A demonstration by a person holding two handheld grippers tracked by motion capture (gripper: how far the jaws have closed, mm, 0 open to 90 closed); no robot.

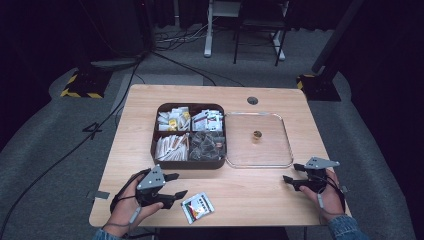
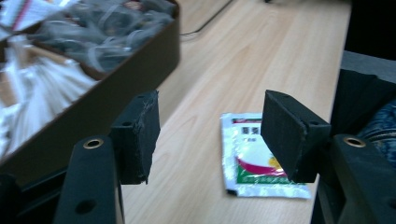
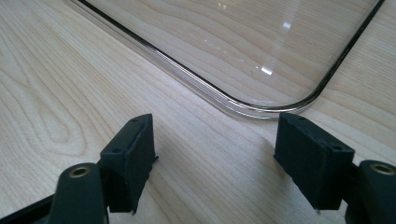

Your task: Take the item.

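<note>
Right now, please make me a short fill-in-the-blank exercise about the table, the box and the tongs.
1. The packet lies flat on the table, just beside the ____ tongs.
2. The jaws of both tongs stand ____; the right tongs hold nothing.
3. The dark box is divided into ____ compartments.
4. The clear lid lies to the ____ of the box.

Missing words: left; open; four; right

We see our right gripper [image 3: 215, 163] low over the wooden table [image 3: 70, 93], its two black jaws standing wide apart with nothing but bare wood between them. Just beyond the jaws lies the clear lid [image 3: 243, 42], its rounded corner nearest the right-hand jaw.
</note>
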